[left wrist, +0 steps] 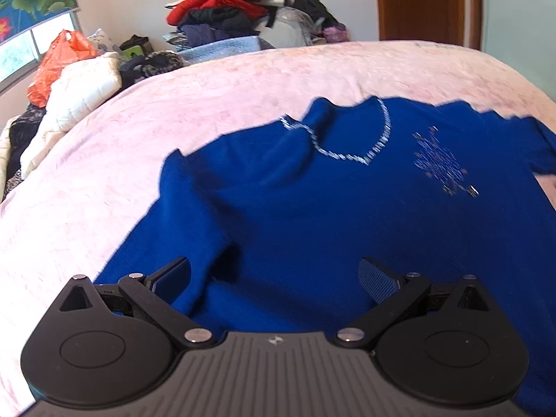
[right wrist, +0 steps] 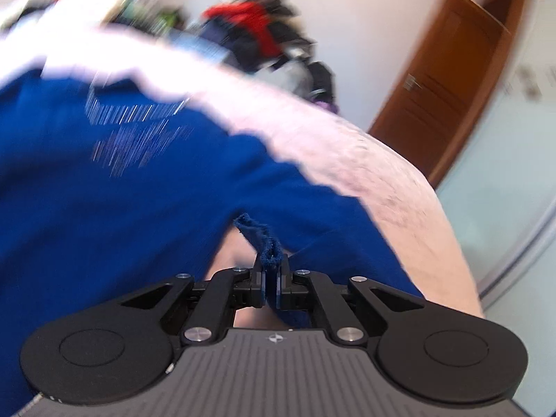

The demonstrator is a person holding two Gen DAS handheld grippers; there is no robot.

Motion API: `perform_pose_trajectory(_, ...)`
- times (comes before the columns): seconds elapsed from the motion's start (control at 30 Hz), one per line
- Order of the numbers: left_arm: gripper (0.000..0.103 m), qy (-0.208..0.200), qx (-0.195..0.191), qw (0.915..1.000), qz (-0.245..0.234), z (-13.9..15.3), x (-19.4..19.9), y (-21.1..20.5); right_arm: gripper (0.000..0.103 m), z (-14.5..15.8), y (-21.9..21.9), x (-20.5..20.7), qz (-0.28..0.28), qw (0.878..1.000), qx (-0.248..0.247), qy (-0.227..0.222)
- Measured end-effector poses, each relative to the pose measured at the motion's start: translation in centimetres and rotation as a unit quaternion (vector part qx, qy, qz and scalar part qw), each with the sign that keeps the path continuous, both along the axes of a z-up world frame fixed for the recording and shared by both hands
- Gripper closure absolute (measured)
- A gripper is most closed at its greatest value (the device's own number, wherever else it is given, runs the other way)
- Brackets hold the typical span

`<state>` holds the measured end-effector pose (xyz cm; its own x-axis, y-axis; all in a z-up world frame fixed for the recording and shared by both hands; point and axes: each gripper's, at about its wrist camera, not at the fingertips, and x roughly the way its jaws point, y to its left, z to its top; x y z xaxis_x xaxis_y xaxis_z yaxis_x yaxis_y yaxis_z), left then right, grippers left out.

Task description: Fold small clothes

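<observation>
- A blue sweater (left wrist: 295, 201) lies spread on a bed under a pink bedspread (left wrist: 173, 114), its neckline toward the far edge.
- The neckline carries a silver beaded trim (left wrist: 351, 154), and a silver beaded motif (left wrist: 439, 163) sits on the chest to the right of it.
- A fold of the sweater's cloth lies over the left part of the neckline.
- The left gripper (left wrist: 274, 278) hovers over the near part of the sweater; its jaws stand wide apart with nothing between them.
- The right gripper (right wrist: 271, 278) has its jaws closed on a pinched edge of the sweater (right wrist: 156, 191), and a small ridge of blue cloth stands up just beyond the fingertips.
- The right wrist view is heavily blurred, so which part of the garment is pinched cannot be told.
- Beyond the far left of the bed sits an orange plastic bag (left wrist: 59, 62); what is in it cannot be seen.
- Beside that bag rests a white quilted item (left wrist: 76, 93).
- A heap of clothes (left wrist: 226, 10), with a red garment on top, rises against the far wall.
- A brown wooden door (left wrist: 424, 3) stands at the far right.
</observation>
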<state>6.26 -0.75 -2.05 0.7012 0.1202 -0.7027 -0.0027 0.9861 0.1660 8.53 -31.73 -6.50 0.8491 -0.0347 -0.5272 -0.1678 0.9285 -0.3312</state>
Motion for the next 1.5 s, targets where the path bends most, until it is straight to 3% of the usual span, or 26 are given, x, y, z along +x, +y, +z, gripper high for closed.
perform_pose_trajectory(0.1, 0.000, -0.009, -0.004, 0.9998, 0.017, 0.4, 0.6, 1.2, 0.099, 4.2, -4.5, 0.1, -0.041, 0.991, 0.120, -0.033)
perform_pose_trajectory(0.17, 0.000, -0.014, -0.004, 0.9995, 0.028, 0.6, 0.9, 2.0, 0.098, 7.0, -7.9, 0.0, -0.066, 0.974, 0.207, -0.062)
perform_pose_trajectory(0.23, 0.000, -0.016, -0.005, 0.9991, 0.039, 0.8, 1.3, 2.9, 0.097, 9.3, -11.1, -0.2, -0.080, 0.951, 0.285, -0.092)
perform_pose_trajectory(0.4, 0.000, -0.020, 0.002, 0.9975, 0.068, 0.9, 2.2, 5.3, 0.096, 13.3, -15.8, -0.7, -0.089, 0.886, 0.424, -0.167)
perform_pose_trajectory(0.53, 0.000, -0.026, 0.008, 0.9948, 0.098, 1.2, 2.8, 7.5, 0.096, 14.4, -17.6, -0.1, -0.081, 0.829, 0.513, -0.210)
perform_pose_trajectory(0.67, 0.000, -0.028, 0.019, 0.9912, 0.128, 1.0, 3.7, 10.1, 0.095, 13.8, -17.6, 1.4, -0.077, 0.780, 0.580, -0.222)
perform_pose_trajectory(0.83, 0.000, -0.027, 0.039, 0.9875, 0.151, 0.7, 5.6, 12.8, 0.095, 12.3, -13.9, 4.7, -0.041, 0.763, 0.616, -0.190)
perform_pose_trajectory(1.0, 0.000, -0.027, 0.060, 0.9873, 0.144, -0.2, 6.8, 14.0, 0.095, 11.5, -8.8, 9.2, 0.003, 0.748, 0.647, -0.147)
perform_pose_trajectory(1.1, 0.000, -0.007, 0.046, 0.9901, 0.133, -1.3, 7.4, 14.8, 0.095, 11.9, -5.9, 11.2, 0.031, 0.733, 0.668, -0.124)
perform_pose_trajectory(1.33, 0.000, 0.038, -0.024, 0.9938, 0.102, -3.2, 7.3, 16.3, 0.095, 11.7, 3.4, 14.7, 0.100, 0.725, 0.680, -0.043)
perform_pose_trajectory(1.5, 0.000, 0.025, -0.001, 0.9926, 0.119, -3.0, 6.5, 17.0, 0.094, 9.1, 10.3, 16.8, 0.120, 0.725, 0.677, 0.034)
